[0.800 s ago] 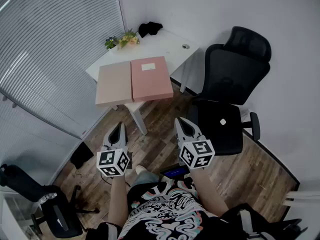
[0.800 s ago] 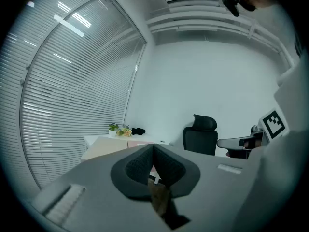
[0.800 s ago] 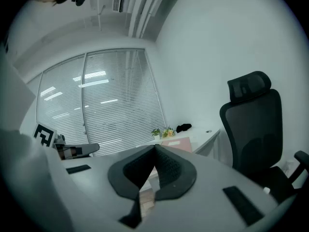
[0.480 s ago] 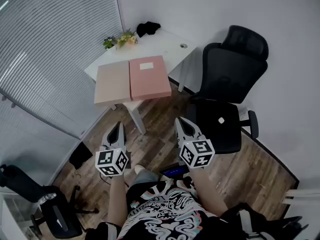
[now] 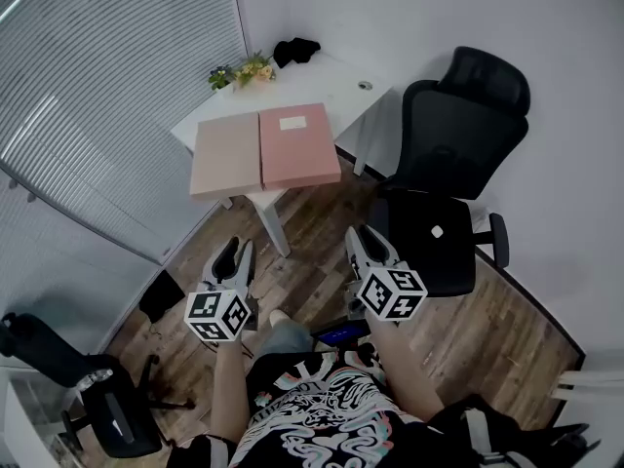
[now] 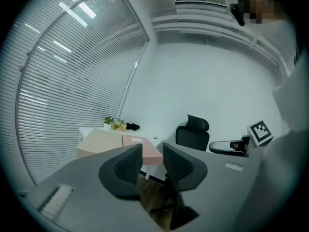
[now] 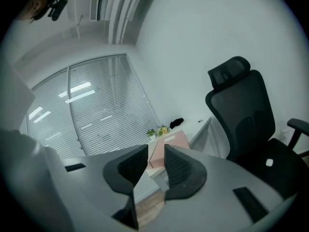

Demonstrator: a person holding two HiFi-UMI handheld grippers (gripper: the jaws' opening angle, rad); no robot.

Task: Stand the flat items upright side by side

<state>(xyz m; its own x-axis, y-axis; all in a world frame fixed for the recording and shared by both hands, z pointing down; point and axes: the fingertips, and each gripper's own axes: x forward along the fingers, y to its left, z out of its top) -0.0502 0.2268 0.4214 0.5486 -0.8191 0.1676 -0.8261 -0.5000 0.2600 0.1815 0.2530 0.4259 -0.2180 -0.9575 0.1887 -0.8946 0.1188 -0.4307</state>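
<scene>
While both flat items lay face down on the white worktop (image 5: 322, 81), nothing had yet been stood up. The beige item (image 5: 227, 154) sat on the side toward the blinds and the pink item (image 5: 298, 146), with a white label near its far end, lay touching it along one long edge; both reached the near end of the worktop, with flowers (image 5: 244, 69) well beyond them. The left hand-held gripper (image 5: 239, 253) and the right hand-held gripper (image 5: 363, 242) hung over the wood floor, well short of the worktop, the right one near a black chair (image 5: 444, 164). Each gripper view showed its jaws set a narrow gap apart with nothing between them, only the distant items visible through the gap. Judged by their straight edges and even faces, the items looked stiff and board-like, perhaps closed folders or shallow boxes, probably light to moderate in weight and unlikely to sag when tipped. Their smooth covers could slip in the pads, so a pinch across the thickness at a near edge or an outer long edge seemed the soundest hold. The shared seam offered no purchase. The jaws would likely need to open wider than they stood to take that thickness. Once upright, such broad thin pieces would tend to topple, so steadying one with the second gripper, or leaning them together, seemed wise.
</scene>
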